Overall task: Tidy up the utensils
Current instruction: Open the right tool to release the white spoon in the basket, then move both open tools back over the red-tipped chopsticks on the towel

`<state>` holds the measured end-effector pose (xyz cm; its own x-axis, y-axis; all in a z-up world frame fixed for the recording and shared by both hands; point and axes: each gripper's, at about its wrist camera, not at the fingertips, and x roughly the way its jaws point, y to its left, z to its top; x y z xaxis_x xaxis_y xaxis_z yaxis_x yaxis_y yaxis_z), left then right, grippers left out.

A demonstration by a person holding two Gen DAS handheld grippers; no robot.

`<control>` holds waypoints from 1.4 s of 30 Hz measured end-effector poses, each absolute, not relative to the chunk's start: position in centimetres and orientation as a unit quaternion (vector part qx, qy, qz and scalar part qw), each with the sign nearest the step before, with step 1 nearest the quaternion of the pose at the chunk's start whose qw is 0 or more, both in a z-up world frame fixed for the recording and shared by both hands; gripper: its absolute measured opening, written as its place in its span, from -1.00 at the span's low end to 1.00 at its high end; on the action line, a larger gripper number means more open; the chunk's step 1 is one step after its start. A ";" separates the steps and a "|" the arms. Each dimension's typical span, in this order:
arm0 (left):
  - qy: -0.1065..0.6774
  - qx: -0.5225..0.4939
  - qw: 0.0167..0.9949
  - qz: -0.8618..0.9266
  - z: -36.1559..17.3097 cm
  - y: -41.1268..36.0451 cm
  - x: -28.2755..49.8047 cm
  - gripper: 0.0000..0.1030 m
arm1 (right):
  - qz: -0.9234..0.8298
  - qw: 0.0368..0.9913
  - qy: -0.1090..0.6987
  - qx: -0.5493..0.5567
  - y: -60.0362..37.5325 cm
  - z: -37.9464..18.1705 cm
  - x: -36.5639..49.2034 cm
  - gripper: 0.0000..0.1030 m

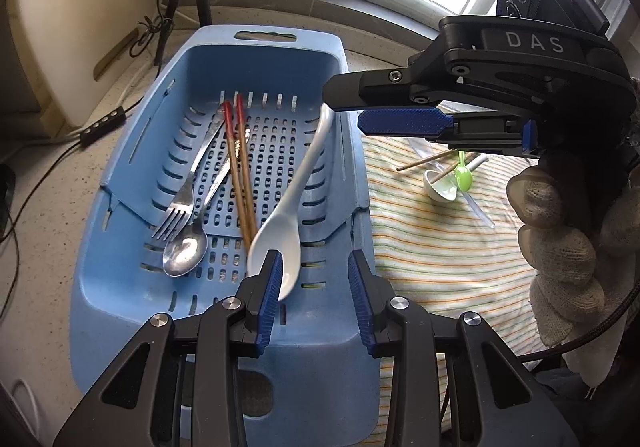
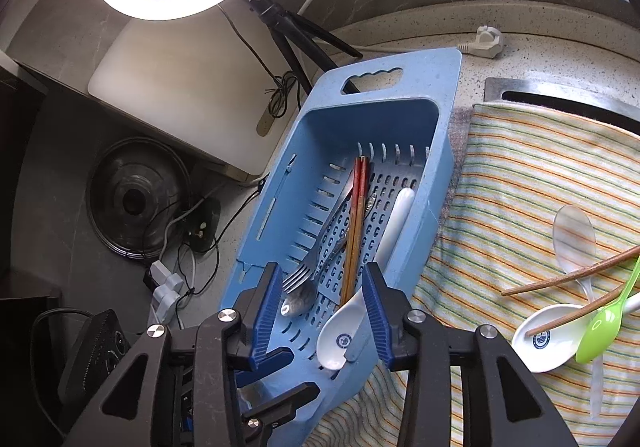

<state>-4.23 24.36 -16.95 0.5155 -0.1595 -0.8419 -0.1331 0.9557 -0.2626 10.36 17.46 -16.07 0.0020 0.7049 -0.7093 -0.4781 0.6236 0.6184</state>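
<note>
A blue slotted basket (image 1: 120,175) (image 2: 440,87) holds a metal fork (image 1: 180,207), a metal spoon (image 1: 186,251), red-tipped chopsticks (image 1: 240,175) (image 2: 356,227) and a white ceramic spoon (image 1: 308,175) (image 2: 340,335). That spoon leans along the right wall and looks blurred; its bowl lies near the front end. My left gripper (image 1: 316,279) hovers open over the basket's near end, with nothing between its pads. My right gripper (image 2: 324,299) (image 1: 348,109) is open above the basket. The white spoon's bowl shows between its fingers, not pinched.
On the striped cloth (image 2: 520,175) to the right lie another white spoon (image 2: 548,339), a green spoon (image 2: 604,323), a clear plastic spoon (image 2: 574,235) and brown chopsticks (image 2: 568,275). A ring light (image 2: 176,3), its tripod, a cutting board (image 2: 180,95), a pot lid (image 2: 132,199) and cables crowd the left.
</note>
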 end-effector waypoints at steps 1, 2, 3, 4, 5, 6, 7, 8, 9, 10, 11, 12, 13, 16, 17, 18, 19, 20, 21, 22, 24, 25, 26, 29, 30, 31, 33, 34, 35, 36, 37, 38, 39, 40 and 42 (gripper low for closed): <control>0.491 -0.149 0.858 -0.007 -16.9 24.4 -4.3 -0.37 | 0.423 0.701 0.565 0.101 17.4 -15.9 10.3 -0.26; 0.490 -0.149 0.859 -0.007 -16.8 24.3 -4.4 -0.37 | 0.425 0.701 0.564 0.103 17.3 -15.7 10.3 -0.26; 0.488 -0.149 0.860 -0.006 -16.6 24.3 -4.5 -0.37 | 0.426 0.701 0.562 0.106 17.1 -15.6 10.3 -0.26; 0.487 -0.148 0.861 -0.005 -16.5 24.2 -4.6 -0.37 | 0.427 0.702 0.560 0.108 16.9 -15.4 10.3 -0.26; 0.486 -0.148 0.862 -0.005 -16.4 24.2 -4.7 -0.37 | 0.427 0.703 0.557 0.111 16.6 -15.3 10.2 -0.26; 0.484 -0.147 0.862 -0.005 -16.2 24.2 -4.7 -0.37 | 0.428 0.705 0.554 0.113 16.3 -15.1 10.2 -0.26; 0.483 -0.147 0.863 -0.005 -16.1 24.1 -4.8 -0.37 | 0.428 0.707 0.551 0.112 16.0 -15.0 10.1 -0.26; 0.482 -0.146 0.864 -0.006 -15.9 24.0 -4.8 -0.37 | 0.428 0.708 0.549 0.113 15.6 -14.9 10.1 -0.26; 0.481 -0.144 0.865 -0.007 -15.8 23.9 -4.8 -0.37 | 0.428 0.711 0.547 0.115 15.1 -14.8 10.1 -0.26; 0.479 -0.143 0.866 -0.008 -15.7 23.7 -4.8 -0.37 | 0.427 0.714 0.543 0.120 14.5 -14.7 10.2 -0.26; 0.478 -0.142 0.867 -0.009 -15.5 23.6 -4.7 -0.37 | 0.425 0.717 0.538 0.125 13.8 -14.7 10.3 -0.25; 0.477 -0.140 0.867 -0.009 -15.4 23.4 -4.6 -0.37 | 0.422 0.721 0.535 0.131 12.9 -14.6 10.5 -0.22; 0.477 -0.138 0.868 -0.010 -15.3 23.2 -4.6 -0.37 | 0.417 0.725 0.530 0.138 12.0 -14.6 10.6 -0.18; 0.475 -0.134 0.869 -0.015 -15.1 22.6 -4.3 -0.37 | 0.403 0.743 0.512 0.152 9.0 -14.6 11.1 -0.18; 0.475 -0.132 0.870 -0.018 -15.0 22.3 -4.2 -0.37 | 0.399 0.750 0.506 0.150 8.1 -14.5 11.3 -0.18; 0.475 -0.130 0.870 -0.020 -14.9 22.0 -4.1 -0.37 | 0.394 0.757 0.501 0.145 7.2 -14.4 11.6 -0.18; 0.475 -0.126 0.870 -0.023 -14.8 21.7 -3.9 -0.37 | 0.389 0.763 0.497 0.138 6.4 -14.4 11.9 -0.18; 0.475 -0.123 0.871 -0.025 -14.8 21.3 -3.8 -0.37 | 0.385 0.768 0.495 0.132 5.6 -14.3 12.2 -0.18; 0.476 -0.119 0.871 -0.028 -14.7 20.9 -3.6 -0.37 | 0.381 0.771 0.494 0.128 4.8 -14.3 12.6 -0.18; 0.476 -0.116 0.871 -0.032 -14.7 20.5 -3.5 -0.37 | 0.376 0.773 0.495 0.124 4.0 -14.2 13.0 -0.18; 0.476 -0.113 0.871 -0.041 -14.7 19.8 -3.0 -0.37 | 0.365 0.778 0.498 0.119 2.7 -14.2 13.7 -0.18; 0.476 -0.111 0.871 -0.045 -14.7 19.4 -2.8 -0.37 | 0.361 0.778 0.501 0.117 2.1 -14.3 14.0 -0.18; 0.477 -0.110 0.871 -0.049 -14.7 19.0 -2.6 -0.37 | 0.356 0.777 0.505 0.115 1.6 -14.3 14.4 -0.18; 0.481 -0.104 0.868 -0.060 -14.9 17.7 -1.8 -0.37 | 0.348 0.769 0.523 0.115 0.6 -14.7 15.4 -0.18; 0.483 -0.102 0.867 -0.064 -15.0 17.4 -1.5 -0.37 | 0.346 0.767 0.528 0.114 0.4 -14.8 15.7 -0.18; 0.484 -0.100 0.867 -0.068 -15.1 17.0 -1.1 -0.37 | 0.346 0.766 0.531 0.111 0.4 -14.8 15.9 -0.18; 0.487 -0.094 0.865 -0.073 -15.2 16.2 -0.5 -0.37 | 0.343 0.764 0.537 0.097 0.6 -14.9 16.4 -0.19; 0.488 -0.092 0.865 -0.076 -15.3 15.9 -0.2 -0.37 | 0.343 0.762 0.541 0.094 0.7 -14.9 16.8 -0.19; 0.490 -0.091 0.863 -0.078 -15.5 15.6 0.1 -0.37 | 0.346 0.758 0.545 0.091 0.9 -15.0 17.2 -0.20; 0.492 -0.090 0.862 -0.079 -15.6 15.4 0.4 -0.37 | 0.348 0.753 0.552 0.089 1.3 -15.1 17.6 -0.21; 0.495 -0.090 0.861 -0.080 -15.8 15.2 0.7 -0.37 | 0.351 0.746 0.559 0.086 1.6 -15.3 18.0 -0.28; 0.496 -0.090 0.860 -0.080 -15.9 15.0 0.9 -0.37 | 0.351 0.742 0.566 0.079 2.1 -15.6 18.4 -0.32; 0.497 -0.090 0.859 -0.081 -16.0 14.8 1.1 -0.37 | 0.350 0.739 0.571 0.068 2.6 -15.9 18.6 -0.37; 0.498 -0.090 0.859 -0.083 -16.0 14.7 1.3 -0.37 | 0.351 0.738 0.574 0.056 3.1 -16.2 18.9 -0.41; 0.499 -0.088 0.858 -0.084 -16.0 14.3 1.7 -0.37 | 0.351 0.732 0.582 0.036 4.1 -17.0 19.4 -0.47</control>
<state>1.72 14.34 -16.00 0.4871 -0.2318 -0.8420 0.0563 0.9705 -0.2346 19.43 4.05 -17.03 0.0755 0.5561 -0.8277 -0.4723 0.7510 0.4614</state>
